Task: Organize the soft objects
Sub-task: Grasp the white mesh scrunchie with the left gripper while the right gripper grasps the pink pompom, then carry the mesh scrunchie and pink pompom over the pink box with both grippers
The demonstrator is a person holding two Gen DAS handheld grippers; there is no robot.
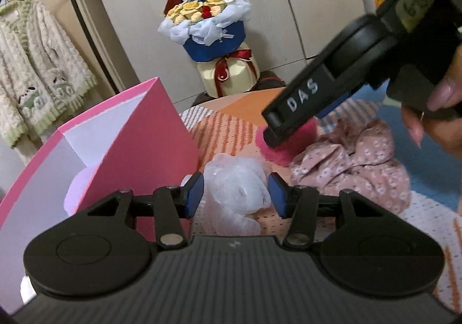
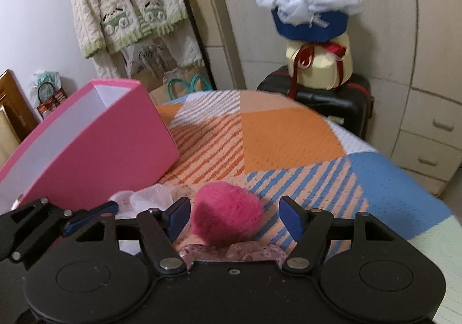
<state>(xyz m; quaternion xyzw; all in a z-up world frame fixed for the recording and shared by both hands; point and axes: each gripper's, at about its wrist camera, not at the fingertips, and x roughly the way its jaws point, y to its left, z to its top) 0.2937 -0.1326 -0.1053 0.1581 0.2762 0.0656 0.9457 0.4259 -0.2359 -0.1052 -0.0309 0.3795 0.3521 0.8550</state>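
Pink: one box (image 2: 95, 147), one pompom (image 2: 228, 218) between right claw's (image 2: 235, 215) parted fingers, untouched

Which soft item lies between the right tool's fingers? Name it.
The fuzzy magenta pom-pom: it sits between the open right tool, untouched. The white mesh bath pouf lies between the left tool's fingers instead, and the floral pink cloth is beside it.

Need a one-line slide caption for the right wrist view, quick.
Right gripper open around a pink pompom on the patterned bedspread, pink box at left.
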